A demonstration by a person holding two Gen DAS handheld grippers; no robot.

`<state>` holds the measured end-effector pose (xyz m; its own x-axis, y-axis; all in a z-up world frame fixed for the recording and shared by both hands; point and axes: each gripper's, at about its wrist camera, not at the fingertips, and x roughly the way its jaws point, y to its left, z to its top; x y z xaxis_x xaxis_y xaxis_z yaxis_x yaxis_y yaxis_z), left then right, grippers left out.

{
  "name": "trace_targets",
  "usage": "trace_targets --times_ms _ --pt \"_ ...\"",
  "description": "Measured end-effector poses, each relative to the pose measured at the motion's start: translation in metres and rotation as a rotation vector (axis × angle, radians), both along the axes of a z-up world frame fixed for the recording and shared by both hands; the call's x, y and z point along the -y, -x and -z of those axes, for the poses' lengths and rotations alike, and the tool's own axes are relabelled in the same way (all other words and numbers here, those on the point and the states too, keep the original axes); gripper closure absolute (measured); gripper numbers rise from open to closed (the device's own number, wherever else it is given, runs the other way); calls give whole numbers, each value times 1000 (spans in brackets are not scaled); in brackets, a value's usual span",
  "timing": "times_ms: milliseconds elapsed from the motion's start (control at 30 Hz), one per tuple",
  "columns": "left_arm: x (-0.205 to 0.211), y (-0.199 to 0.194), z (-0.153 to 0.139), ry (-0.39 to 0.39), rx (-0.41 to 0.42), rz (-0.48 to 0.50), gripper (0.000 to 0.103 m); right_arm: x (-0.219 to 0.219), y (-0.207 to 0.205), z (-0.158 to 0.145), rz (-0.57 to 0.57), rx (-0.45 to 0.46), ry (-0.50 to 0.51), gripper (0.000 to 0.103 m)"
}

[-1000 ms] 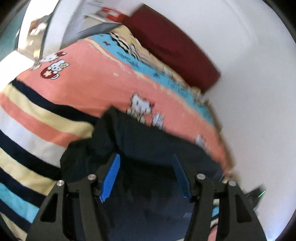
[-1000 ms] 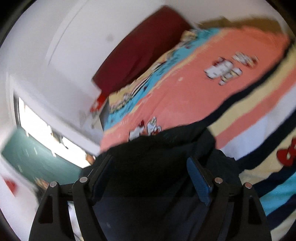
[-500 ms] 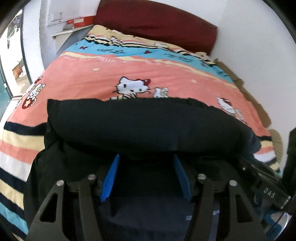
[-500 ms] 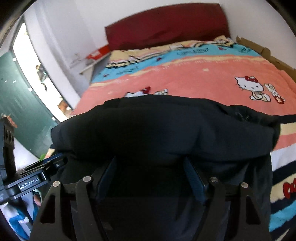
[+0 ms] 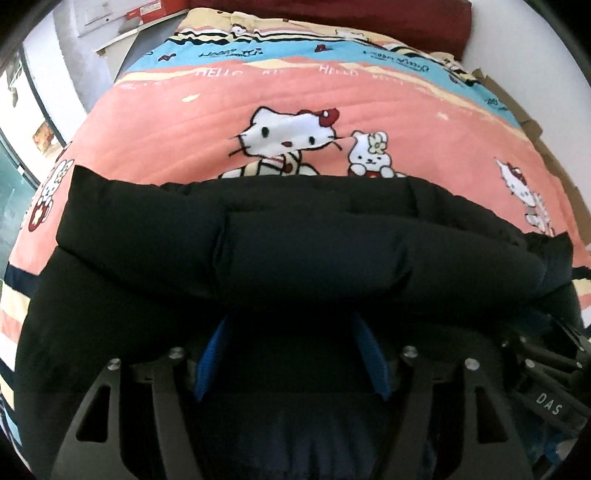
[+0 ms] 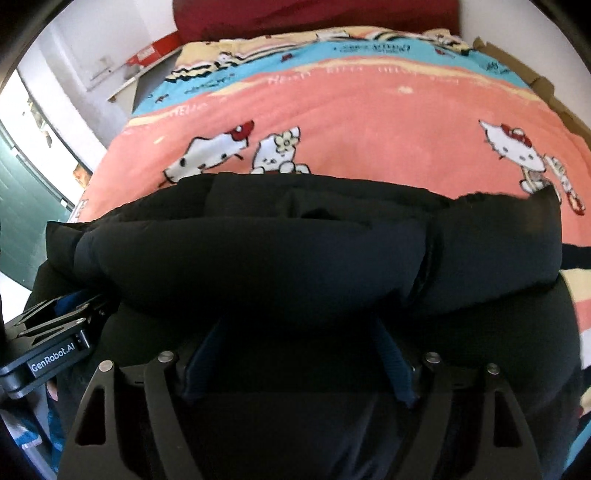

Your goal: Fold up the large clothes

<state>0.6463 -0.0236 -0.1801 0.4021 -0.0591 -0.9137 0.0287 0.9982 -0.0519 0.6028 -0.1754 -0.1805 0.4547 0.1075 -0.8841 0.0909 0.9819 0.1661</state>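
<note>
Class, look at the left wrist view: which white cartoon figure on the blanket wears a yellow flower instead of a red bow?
The small bunny, right of the big central cat. Both cats, including the right-edge one, wear red bows.

Black padded jacket (image 5: 314,251) on a blanket (image 5: 388,122) striped coral, blue and cream with white cartoon cats; dark red headboard (image 6: 314,14).

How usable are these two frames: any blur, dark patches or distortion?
Left wrist: sharp, fisheye bends the bed; the jacket is near-black with little detail, shading the gripper. Right wrist: slightly softer, same dark jacket, bright window at left.
</note>
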Motion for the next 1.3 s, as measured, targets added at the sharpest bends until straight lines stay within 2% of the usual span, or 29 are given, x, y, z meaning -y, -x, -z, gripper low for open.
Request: trace_targets --times_ms 367,867,1300 --pt "3 -14 17 -16 9 -4 37 5 -17 21 16 -37 -30 25" --pt "4 -2 29 -28 94 -9 37 2 -13 41 39 35 -23 24" --pt "2 11 37 6 171 -13 37 3 -4 52 43 140 -48 24"
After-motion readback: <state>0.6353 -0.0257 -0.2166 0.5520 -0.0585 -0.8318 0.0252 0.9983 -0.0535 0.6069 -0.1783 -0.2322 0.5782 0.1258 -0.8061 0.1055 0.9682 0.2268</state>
